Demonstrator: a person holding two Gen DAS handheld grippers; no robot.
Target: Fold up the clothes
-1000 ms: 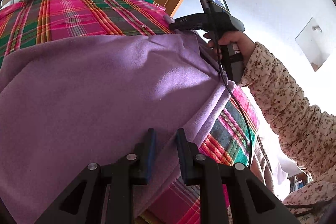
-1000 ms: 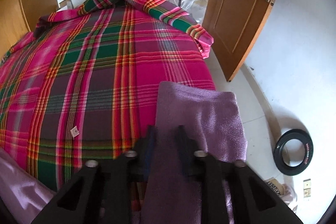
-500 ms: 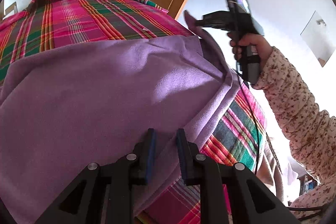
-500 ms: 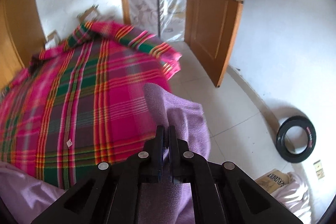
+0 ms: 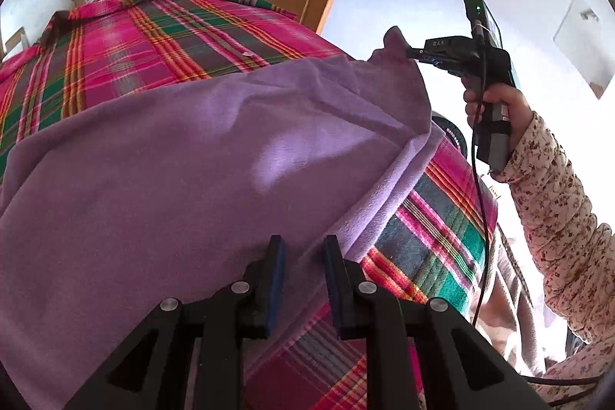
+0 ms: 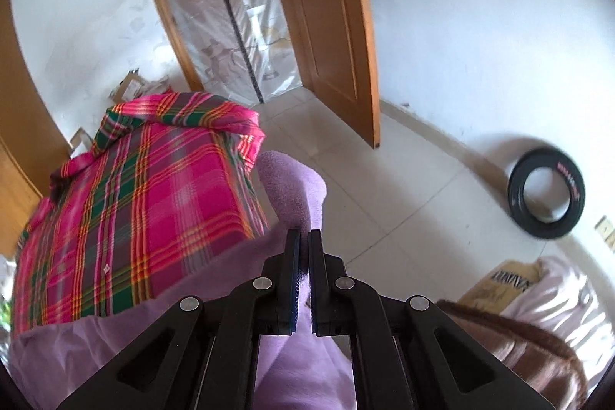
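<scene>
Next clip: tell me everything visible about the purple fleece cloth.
The purple fleece cloth is plain lilac, soft and slightly fuzzy, with no print. Most of it lies spread over the pink and green plaid bedsheet, with creases running toward one corner. That corner is lifted clear of the bed, pinched in the closed right gripper, its tip poking past the fingers. The open left gripper sits over the near edge without clamping it.

Purple cloth (image 5: pixel 200 156) cut off lower left.
</scene>
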